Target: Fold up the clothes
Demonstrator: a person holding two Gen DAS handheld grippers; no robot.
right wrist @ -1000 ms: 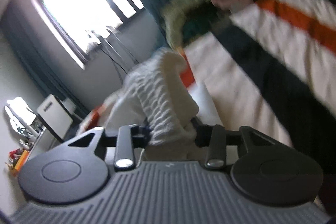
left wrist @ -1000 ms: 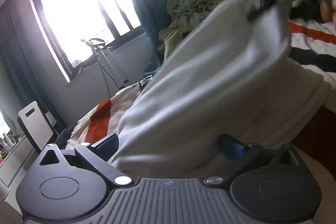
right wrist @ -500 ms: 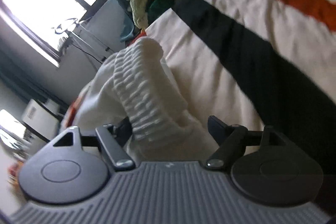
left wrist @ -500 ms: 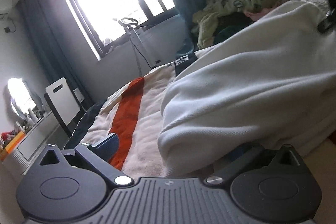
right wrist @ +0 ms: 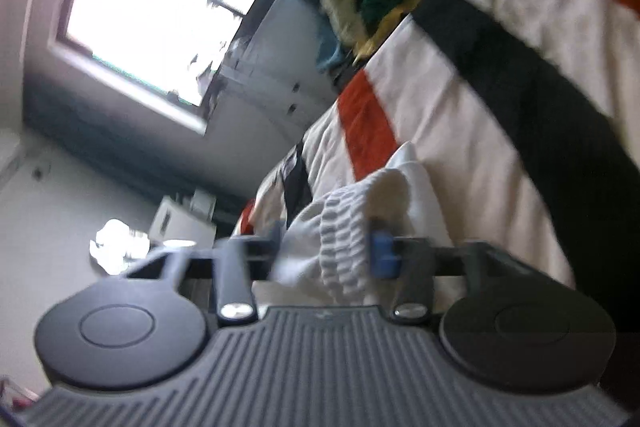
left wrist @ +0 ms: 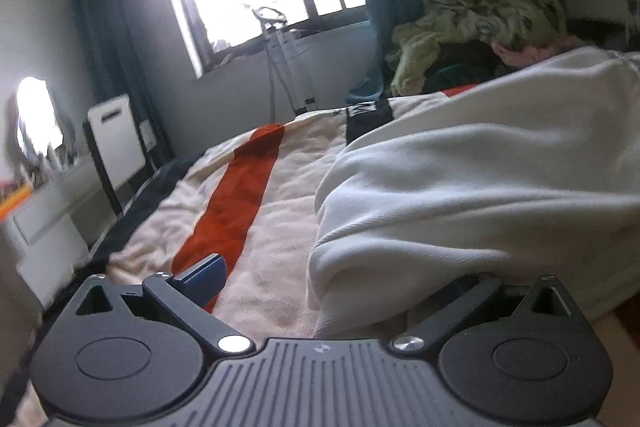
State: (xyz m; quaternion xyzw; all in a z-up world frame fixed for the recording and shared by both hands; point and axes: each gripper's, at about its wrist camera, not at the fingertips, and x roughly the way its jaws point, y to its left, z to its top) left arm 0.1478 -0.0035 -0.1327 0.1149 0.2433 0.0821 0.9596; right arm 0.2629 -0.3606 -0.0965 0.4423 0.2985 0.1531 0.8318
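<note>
Left tongs spread wide beside white garment; right tongs pinch its cuff.

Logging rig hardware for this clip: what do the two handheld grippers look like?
Both look alike. The left gripper has a matte black body with a ribbed grey centre plate, two round black discs at the sides, black linkage bars on silver pivot screws, and blue fingers. The right gripper shows the same build, with blue fingers. No cables, sleeves or hands are visible.
</note>
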